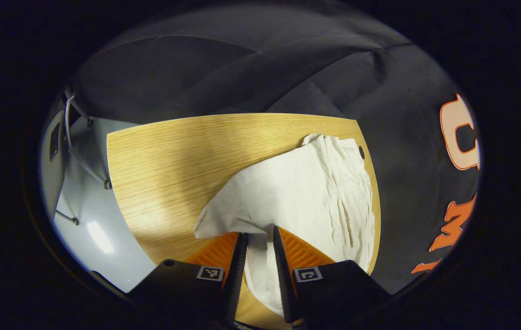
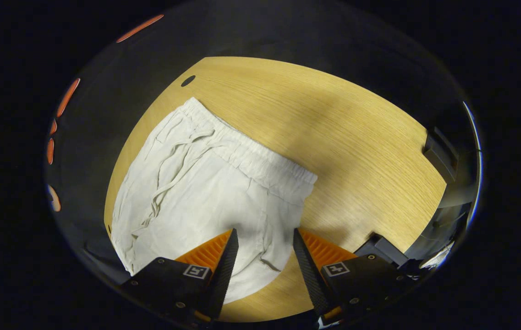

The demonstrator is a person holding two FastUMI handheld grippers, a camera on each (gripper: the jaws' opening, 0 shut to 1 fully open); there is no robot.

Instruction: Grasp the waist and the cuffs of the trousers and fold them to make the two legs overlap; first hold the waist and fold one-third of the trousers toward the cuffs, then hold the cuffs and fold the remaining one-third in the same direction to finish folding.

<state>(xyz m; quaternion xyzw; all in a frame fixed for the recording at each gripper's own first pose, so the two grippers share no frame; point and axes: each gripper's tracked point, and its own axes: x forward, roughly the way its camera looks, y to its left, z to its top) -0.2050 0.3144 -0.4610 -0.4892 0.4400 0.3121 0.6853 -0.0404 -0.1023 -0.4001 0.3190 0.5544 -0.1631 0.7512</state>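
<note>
a black cloth wall backs a wooden table, with pale floor at its left. white trousers lie on the table, waistband on the far side. the left gripper has its jaws narrowly parted around a raised fold of trouser cloth; whether they pinch it cannot be told. the right gripper hovers released, jaws wide, over the trousers' near edge.

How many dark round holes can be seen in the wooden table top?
1: the hole is near the table edge, beyond the trousers' waistband. The cloth may hide others.
</note>
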